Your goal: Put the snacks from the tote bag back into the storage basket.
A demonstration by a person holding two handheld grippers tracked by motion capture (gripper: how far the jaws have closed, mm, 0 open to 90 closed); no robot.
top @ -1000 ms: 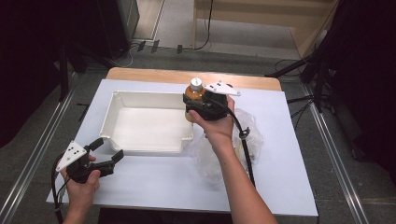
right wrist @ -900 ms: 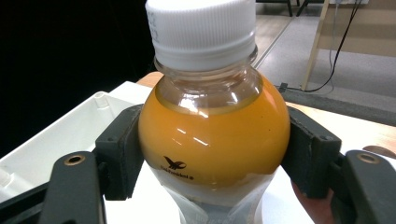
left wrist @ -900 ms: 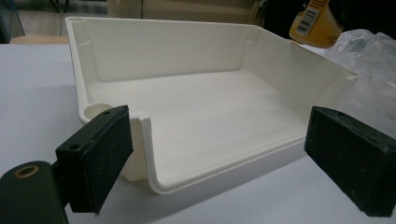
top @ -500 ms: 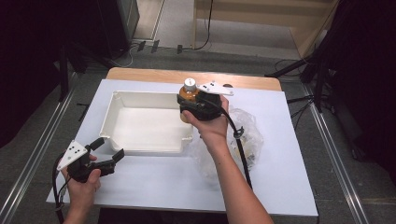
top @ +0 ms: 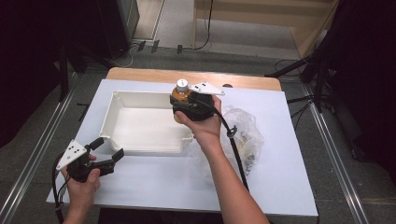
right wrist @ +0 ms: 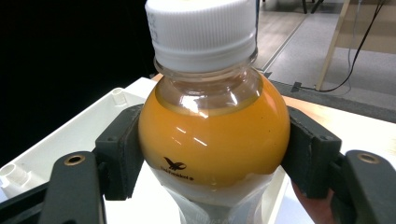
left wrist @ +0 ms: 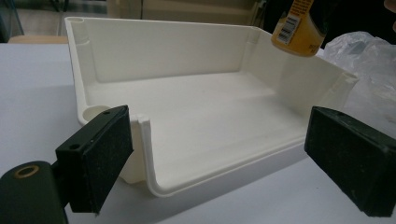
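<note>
Fingers [right wrist: 119,158] of your right gripper [top: 187,105] are clamped on the orange-filled bottle [right wrist: 212,135], one pad pressing each side of its round shoulder; the white cap [right wrist: 201,28] points up and the bottle stands upright between them. Your left gripper [top: 100,154] sits at the near left corner of the tabletop [top: 280,186], its fingers [left wrist: 100,151] spread wide apart with nothing between the pads; note that they straddle the near corner of the white tray [top: 112,116] without touching it. Your left hand [top: 83,184] holds this gripper low over the white surface. Farther in, the tray lies on the left half of the tabletop with its low open lip facing you. Your right hand [top: 203,128] carries the bottle above the tray's far right corner; in the left gripper view the bottle's base hangs clear above the tray's right wall, not touching it. A crumpled clear plastic bag [top: 245,135] lies just beside the tray's right wall, on the right half of the tabletop. The right gripper's black cable [top: 236,154] trails across this bag toward the near edge.
</note>
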